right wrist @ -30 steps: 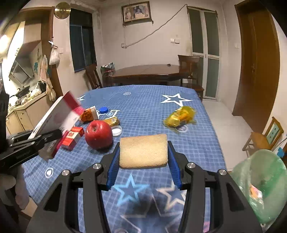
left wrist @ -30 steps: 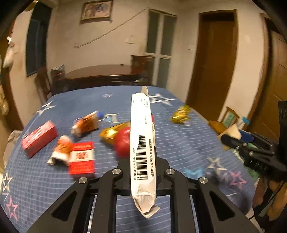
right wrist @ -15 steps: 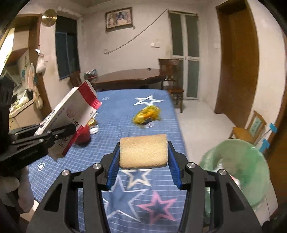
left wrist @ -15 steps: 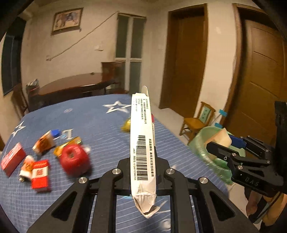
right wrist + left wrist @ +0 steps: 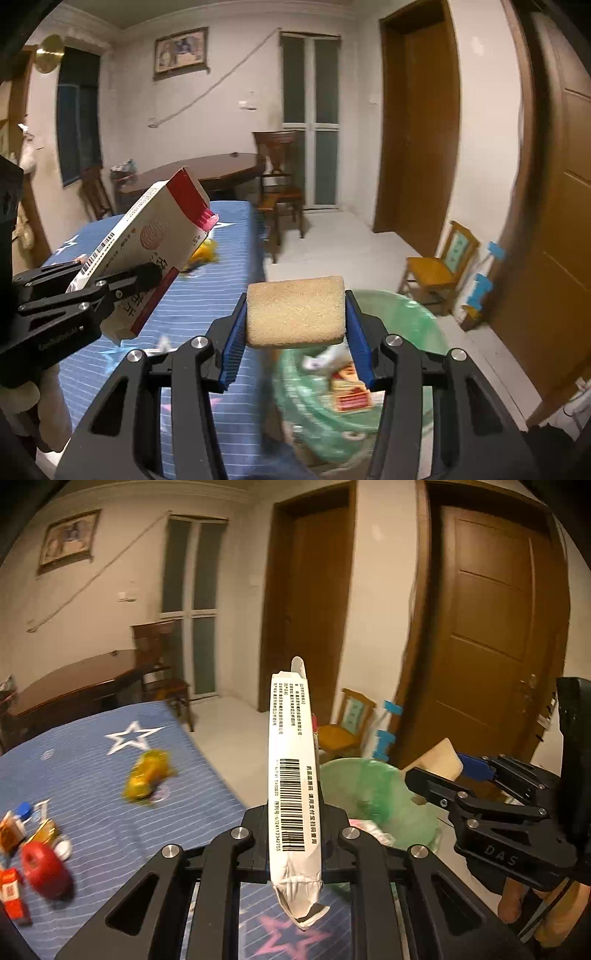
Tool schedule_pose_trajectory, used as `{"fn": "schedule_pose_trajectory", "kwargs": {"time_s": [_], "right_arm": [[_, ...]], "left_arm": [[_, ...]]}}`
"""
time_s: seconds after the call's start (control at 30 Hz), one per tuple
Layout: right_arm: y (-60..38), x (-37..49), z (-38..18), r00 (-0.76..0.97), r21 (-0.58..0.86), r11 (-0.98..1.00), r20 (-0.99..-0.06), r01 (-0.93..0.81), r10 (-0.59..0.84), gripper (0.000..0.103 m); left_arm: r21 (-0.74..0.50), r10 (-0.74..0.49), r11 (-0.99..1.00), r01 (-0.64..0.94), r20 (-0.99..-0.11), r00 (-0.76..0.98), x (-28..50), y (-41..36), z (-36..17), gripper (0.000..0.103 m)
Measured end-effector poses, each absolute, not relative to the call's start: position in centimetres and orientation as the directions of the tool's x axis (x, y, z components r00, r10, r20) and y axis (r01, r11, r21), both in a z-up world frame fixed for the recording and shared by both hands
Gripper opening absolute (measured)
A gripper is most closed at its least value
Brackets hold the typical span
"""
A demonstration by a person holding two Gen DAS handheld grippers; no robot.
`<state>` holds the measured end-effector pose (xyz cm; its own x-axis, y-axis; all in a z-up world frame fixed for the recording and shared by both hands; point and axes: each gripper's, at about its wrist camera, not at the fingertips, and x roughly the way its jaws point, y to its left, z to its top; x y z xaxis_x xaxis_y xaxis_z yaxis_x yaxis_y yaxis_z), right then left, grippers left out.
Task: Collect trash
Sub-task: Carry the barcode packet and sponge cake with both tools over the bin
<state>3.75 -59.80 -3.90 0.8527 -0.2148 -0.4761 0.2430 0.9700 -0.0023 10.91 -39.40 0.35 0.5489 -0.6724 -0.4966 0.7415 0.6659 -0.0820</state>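
brown door (image 5: 491, 635) | small wooden chair (image 5: 439, 269) | dark table (image 5: 207, 173)

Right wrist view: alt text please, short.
The right tongs grip a tan sponge above a green-lined trash bin that already holds litter. At left, the left tongs hold a flattened red-and-white carton over the blue star-patterned table.

A lived-in home dining room is shown: a dark wooden dining table (image 5: 199, 171) with chairs (image 5: 280, 177) is set at the far wall, a framed picture (image 5: 181, 51) is hung above it, brown panelled doors (image 5: 491, 627) are seen on the right, and a star-patterned blue tablecloth (image 5: 110, 775) is spread nearby.
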Motion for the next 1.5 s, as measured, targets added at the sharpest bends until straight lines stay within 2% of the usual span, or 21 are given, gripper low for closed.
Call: {"fn": "schedule_pose_trajectory", "kwargs": {"time_s": [0.17, 0.3, 0.5, 0.73, 1.1, 1.5], "right_arm": [[-63.0, 3.7, -4.2, 0.827, -0.007, 0.957, -0.501, 0.289, -0.254, 0.047], [-65.8, 4.4, -5.2, 0.793, 0.009, 0.951, -0.556, 0.308, -0.251, 0.047], [-69.3, 5.3, -7.2, 0.747, 0.059, 0.943, -0.627, 0.327, -0.22, 0.047], [-72.3, 6.5, -10.2, 0.694, 0.109, 0.936, -0.7, 0.335, -0.167, 0.047], [-73.8, 6.7, -11.3, 0.682, 0.142, 0.929, -0.717, 0.342, -0.141, 0.047], [-73.8, 7.0, -11.4, 0.681, 0.141, 0.931, -0.719, 0.337, -0.138, 0.048]], "left_arm": [[-0.087, -0.694, 0.617, 0.782, -0.528, 0.489, 10.7, -44.9, 0.0, 0.017], [-0.098, -0.693, 0.587, 0.804, -0.574, 0.436, 11.5, -48.5, -1.2, 0.017], [-0.125, -0.664, 0.563, 0.817, -0.657, 0.357, 13.4, -53.5, -4.3, 0.017], [-0.128, -0.625, 0.562, 0.817, -0.712, 0.319, 16.5, -57.0, -7.3, 0.017], [-0.134, -0.6, 0.565, 0.814, -0.744, 0.293, 18.8, -59.9, -10.8, 0.017], [-0.135, -0.6, 0.568, 0.812, -0.743, 0.296, 17.7, -59.7, -10.8, 0.017]]}}
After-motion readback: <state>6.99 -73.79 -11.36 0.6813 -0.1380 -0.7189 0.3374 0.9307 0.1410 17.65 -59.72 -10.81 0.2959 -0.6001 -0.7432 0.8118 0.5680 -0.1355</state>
